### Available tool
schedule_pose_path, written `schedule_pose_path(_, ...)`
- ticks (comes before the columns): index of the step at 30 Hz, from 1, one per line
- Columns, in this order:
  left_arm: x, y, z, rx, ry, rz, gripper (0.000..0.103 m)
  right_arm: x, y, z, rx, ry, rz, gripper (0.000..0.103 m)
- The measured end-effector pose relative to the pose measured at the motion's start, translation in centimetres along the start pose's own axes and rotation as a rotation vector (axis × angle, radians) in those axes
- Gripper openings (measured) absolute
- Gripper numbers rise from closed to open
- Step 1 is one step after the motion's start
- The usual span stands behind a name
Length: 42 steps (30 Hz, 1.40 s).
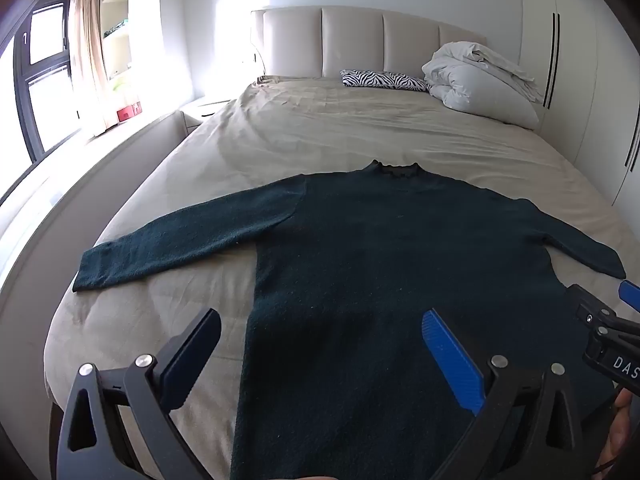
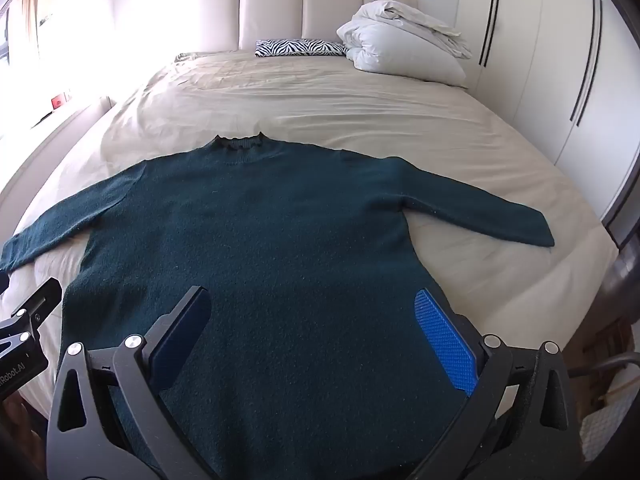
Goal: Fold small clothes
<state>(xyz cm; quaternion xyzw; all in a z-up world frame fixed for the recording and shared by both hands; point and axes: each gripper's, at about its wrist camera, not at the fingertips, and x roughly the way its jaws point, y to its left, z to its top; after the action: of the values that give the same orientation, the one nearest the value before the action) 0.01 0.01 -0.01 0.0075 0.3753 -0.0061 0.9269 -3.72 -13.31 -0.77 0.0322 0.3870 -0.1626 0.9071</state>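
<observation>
A dark green knitted sweater [image 1: 400,248] lies flat on the beige bed sheet [image 1: 320,128], collar away from me, both sleeves spread out sideways. It also shows in the right wrist view [image 2: 260,232]. My left gripper [image 1: 320,352] is open and empty, hovering above the sweater's lower left part near the hem. My right gripper [image 2: 316,332] is open and empty above the sweater's lower right part. The right gripper's tip shows at the right edge of the left wrist view [image 1: 608,328]. The hem is hidden below the frames.
A zebra-print pillow [image 1: 384,80] and a bundled white duvet [image 1: 480,80] lie by the padded headboard [image 1: 352,40]. White wardrobes [image 2: 540,60] stand along the right side. A window and curtain [image 1: 84,48] are at the left, with a low bedside ledge [image 1: 208,106].
</observation>
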Motion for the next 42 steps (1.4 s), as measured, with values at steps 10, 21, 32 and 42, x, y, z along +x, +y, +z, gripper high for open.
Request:
schedule_pose_path(10, 0.18, 0.15, -0.02, 0.0, 0.0, -0.002, 0.103, -0.04, -0.04, 0.03, 0.0, -0.004, 0.002, 0.103)
schedule_pose_path(21, 0.0, 0.01, 0.0, -0.002, -0.001, 0.0, 0.103, 0.18, -0.02, -0.01, 0.0, 0.0, 0.002, 0.103)
schedule_pose_path(32, 0.0, 0.0, -0.02, -0.002, 0.0, 0.0, 0.103, 0.23, 0.3, -0.18, -0.003, 0.004, 0.003, 0.103)
schedule_pose_path(42, 0.0, 0.0, -0.01, -0.003, 0.001, -0.001, 0.103, 0.26, 0.62, -0.36, -0.004, 0.005, 0.003, 0.103)
